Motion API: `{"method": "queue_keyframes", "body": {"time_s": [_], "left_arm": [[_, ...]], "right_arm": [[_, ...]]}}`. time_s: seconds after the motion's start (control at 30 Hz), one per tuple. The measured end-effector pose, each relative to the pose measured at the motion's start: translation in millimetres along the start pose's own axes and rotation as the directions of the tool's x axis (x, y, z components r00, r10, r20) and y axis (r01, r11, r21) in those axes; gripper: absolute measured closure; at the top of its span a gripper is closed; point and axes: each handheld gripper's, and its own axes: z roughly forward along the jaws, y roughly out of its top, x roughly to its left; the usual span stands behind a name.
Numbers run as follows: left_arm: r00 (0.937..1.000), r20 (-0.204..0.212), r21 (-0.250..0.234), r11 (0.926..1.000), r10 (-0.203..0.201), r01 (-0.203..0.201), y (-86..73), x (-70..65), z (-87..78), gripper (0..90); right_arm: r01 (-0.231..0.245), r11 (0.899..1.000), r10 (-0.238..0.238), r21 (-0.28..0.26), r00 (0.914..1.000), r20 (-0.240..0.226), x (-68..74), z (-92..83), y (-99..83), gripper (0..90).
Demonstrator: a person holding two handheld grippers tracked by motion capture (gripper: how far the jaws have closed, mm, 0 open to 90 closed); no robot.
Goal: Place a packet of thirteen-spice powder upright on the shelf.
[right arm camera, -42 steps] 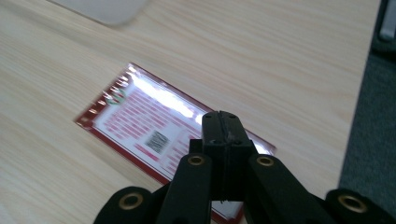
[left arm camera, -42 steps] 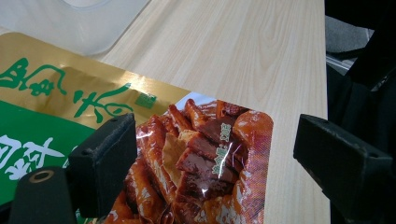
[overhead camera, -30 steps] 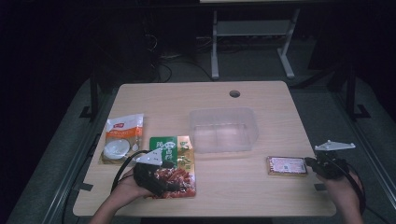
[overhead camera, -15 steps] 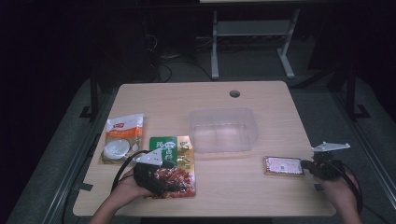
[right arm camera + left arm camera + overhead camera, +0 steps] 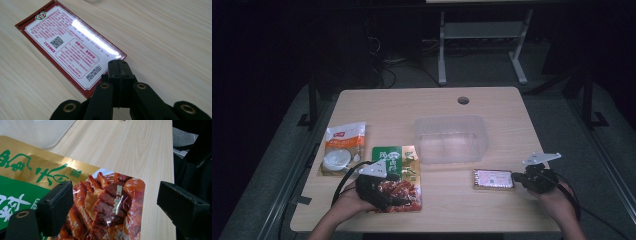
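At the near right of the surface (image 5: 512, 110), the right gripper (image 5: 117, 62) has its jaws clenched flat together with nothing between them, their tips resting over the near corner of a small dark-red flat packet (image 5: 70, 47), printed back up. In the high view that packet (image 5: 493, 178) lies just left of the right gripper (image 5: 518, 177), its long axis running left to right, in line with the jaws. The right hand is far the nearer one, so a grasp would need the jaws released first, then brought around the packet's near edge. The left gripper (image 5: 110, 202) hovers with jaws spread wide above the corner of a green-and-gold snack pouch (image 5: 105, 202). Beyond both stands a clear plastic tub (image 5: 451, 139), and a white-and-orange pouch (image 5: 343, 148) lies far left.
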Motion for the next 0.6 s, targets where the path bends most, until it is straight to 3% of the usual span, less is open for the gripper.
{"method": "queue_keyframes", "body": {"time_s": [0.17, 0.2, 0.3, 0.6], "left_arm": [[1.0000, 0.003, 0.002, 1.0000, 0.004, -0.004, 0.1, -0.6, 0.1, 13.1], [1.0000, 0.001, -0.001, 1.0000, 0.006, -0.006, 0.0, -0.4, -0.4, 13.1], [1.0000, 0.003, 0.001, 1.0000, 0.002, -0.002, 0.1, 0.2, -1.4, 13.1], [1.0000, 0.004, -0.001, 1.0000, 0.001, -0.001, 0.1, -0.1, -0.5, 13.1]], "right_arm": [[0.015, 1.000, -0.015, -0.012, 0.9986, -0.052, 9.4, 7.2, 10.7, 90.0], [0.016, 1.000, -0.017, -0.018, 0.9957, -0.091, 15.5, 9.7, 15.0, 90.0], [0.029, 1.000, -0.030, -0.012, 0.9918, -0.124, 24.3, 12.1, 18.5, 90.0], [0.096, 0.995, -0.096, -0.010, 0.9812, -0.167, 43.5, 24.3, 30.8, 90.0]]}}
